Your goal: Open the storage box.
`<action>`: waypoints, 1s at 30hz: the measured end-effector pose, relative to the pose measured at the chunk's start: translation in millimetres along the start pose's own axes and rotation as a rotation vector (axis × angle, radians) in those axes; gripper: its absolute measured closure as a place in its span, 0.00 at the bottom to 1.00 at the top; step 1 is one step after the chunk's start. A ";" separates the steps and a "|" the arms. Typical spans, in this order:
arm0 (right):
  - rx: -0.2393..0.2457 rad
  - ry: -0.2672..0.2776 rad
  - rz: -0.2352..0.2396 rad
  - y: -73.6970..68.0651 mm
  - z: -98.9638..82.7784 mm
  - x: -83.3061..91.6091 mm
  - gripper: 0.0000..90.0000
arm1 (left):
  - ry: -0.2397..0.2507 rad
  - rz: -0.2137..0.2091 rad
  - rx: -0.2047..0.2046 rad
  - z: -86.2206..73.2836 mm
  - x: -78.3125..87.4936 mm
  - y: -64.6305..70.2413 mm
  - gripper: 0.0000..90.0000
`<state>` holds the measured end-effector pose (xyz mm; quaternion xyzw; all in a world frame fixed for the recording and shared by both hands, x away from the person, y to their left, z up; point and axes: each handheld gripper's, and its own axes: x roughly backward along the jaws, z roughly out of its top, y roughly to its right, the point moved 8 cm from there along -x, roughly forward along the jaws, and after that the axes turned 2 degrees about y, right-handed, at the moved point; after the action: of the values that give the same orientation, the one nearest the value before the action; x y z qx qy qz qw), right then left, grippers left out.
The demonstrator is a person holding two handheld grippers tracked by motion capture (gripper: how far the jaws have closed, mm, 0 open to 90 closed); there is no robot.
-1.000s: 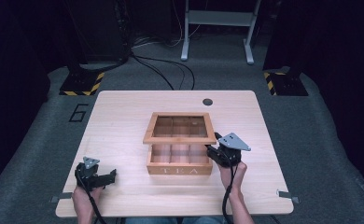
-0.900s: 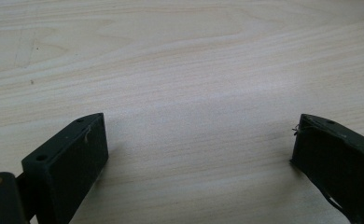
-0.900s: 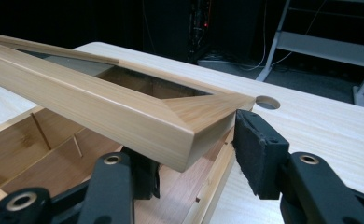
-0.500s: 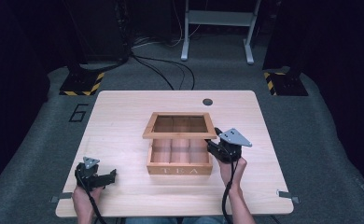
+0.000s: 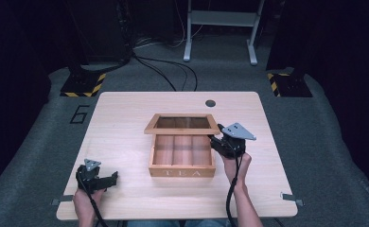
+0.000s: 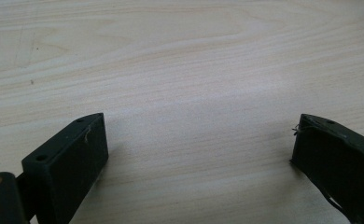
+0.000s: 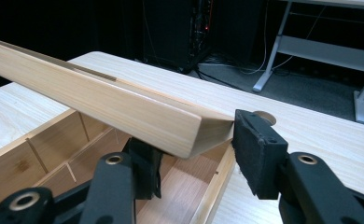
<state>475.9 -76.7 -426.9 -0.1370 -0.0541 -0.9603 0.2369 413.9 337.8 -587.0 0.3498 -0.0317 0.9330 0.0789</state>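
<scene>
wooden tea box | mid-table, compartments bare | glass-paned lid | half-raised, tilted back

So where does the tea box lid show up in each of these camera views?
High view: the lid sits mid-table, raised over the tea box, its right corner at the right tool.
Left gripper view: bare table, no lid.
Right gripper view: the lid slants across the left and centre, corner between the jaws.
Shared landmark: the box's compartments.

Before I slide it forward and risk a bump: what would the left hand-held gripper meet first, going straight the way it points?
Bare table, as far as its own view shows; the left hand-held gripper angles down at the wood. From above it points toward the tea box, but depth is unclear.
</scene>
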 end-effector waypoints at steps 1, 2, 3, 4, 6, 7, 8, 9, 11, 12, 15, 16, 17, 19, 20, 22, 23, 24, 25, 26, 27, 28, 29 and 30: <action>-0.001 -0.002 0.001 0.2 1.0 -0.3 0.59 | -0.003 0.001 -0.001 -0.1 0.2 -0.1 0.04; 0.004 -0.014 0.005 1.4 4.0 -1.1 0.59 | -0.002 0.001 0.000 -0.1 0.2 0.0 0.04; 0.004 -0.014 0.005 1.4 4.0 -1.1 0.59 | -0.002 0.001 0.000 -0.1 0.2 0.0 0.04; 0.005 -0.025 0.009 2.3 6.7 -1.7 0.59 | -0.009 -0.001 -0.008 -0.5 0.7 -0.5 0.04; 0.011 -0.027 0.012 2.7 7.7 -2.1 0.59 | -0.009 0.000 -0.008 -0.5 0.7 -0.5 0.04; 0.005 -0.032 0.011 2.8 8.8 -2.3 0.59 | -0.008 -0.001 -0.008 -0.5 0.6 -0.4 0.04; 0.004 -0.041 0.014 3.3 10.6 -2.9 0.59 | -0.008 -0.001 -0.008 -0.5 0.6 -0.4 0.04; 0.004 -0.041 0.014 3.3 10.6 -2.9 0.59 | -0.008 0.000 -0.008 -0.5 0.6 -0.4 0.04; 0.008 -0.048 0.017 4.4 13.0 -3.8 0.59 | -0.008 -0.001 -0.008 -0.5 0.6 -0.4 0.04; 0.007 -0.057 0.019 4.9 14.7 -4.2 0.59 | -0.009 0.000 -0.008 -0.5 0.7 -0.5 0.04; 0.007 -0.063 0.021 6.2 17.5 -5.4 0.61 | -0.008 -0.001 -0.008 -0.5 0.6 -0.4 0.04; 0.007 -0.063 0.021 6.2 17.5 -5.4 0.61 | -0.006 -0.002 -0.007 -0.4 0.5 -0.4 0.04; -0.001 -0.068 0.026 7.4 18.9 -6.0 0.61 | -0.007 0.000 -0.009 -0.5 0.6 -0.5 0.04; -0.005 -0.072 0.030 8.6 21.1 -6.8 0.61 | -0.008 0.000 -0.009 -0.5 0.6 -0.6 0.04; -0.007 -0.073 0.034 8.8 21.9 -7.1 0.61 | -0.007 -0.001 -0.009 -0.5 0.6 -0.5 0.04; -0.004 -0.073 0.036 9.7 23.0 -7.7 0.61 | -0.007 -0.001 -0.009 -0.5 0.6 -0.5 0.04; -0.006 -0.078 0.039 10.9 25.2 -8.8 0.61 | -0.007 -0.001 -0.009 -0.5 0.6 -0.5 0.04; -0.006 -0.078 0.039 10.9 25.2 -8.8 0.61 | -0.007 -0.001 -0.009 -0.5 0.6 -0.5 0.04; -0.013 -0.081 0.038 11.3 26.7 -9.4 0.61 | -0.007 -0.001 -0.009 -0.5 0.6 -0.5 0.04; -0.013 -0.081 0.038 11.3 26.7 -9.4 0.61 | -0.007 -0.001 -0.009 -0.5 0.6 -0.5 0.04; -0.009 -0.084 0.043 12.4 28.5 -10.3 0.62 | -0.007 -0.001 -0.009 -0.5 0.6 -0.5 0.04; -0.015 -0.087 0.043 12.4 28.9 -10.4 0.62 | -0.007 -0.001 -0.009 -0.5 0.6 -0.5 0.04; -0.011 -0.087 0.044 13.1 29.9 -11.0 0.62 | -0.008 0.000 -0.009 -0.5 0.7 -0.5 0.04; -0.011 -0.088 0.044 13.3 30.3 -11.2 0.62 | -0.008 -0.001 -0.009 -0.5 0.6 -0.5 0.04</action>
<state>498.8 -78.4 -400.6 -0.1817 -0.0563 -0.9481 0.2547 413.2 338.4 -586.9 0.3530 -0.0359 0.9315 0.0806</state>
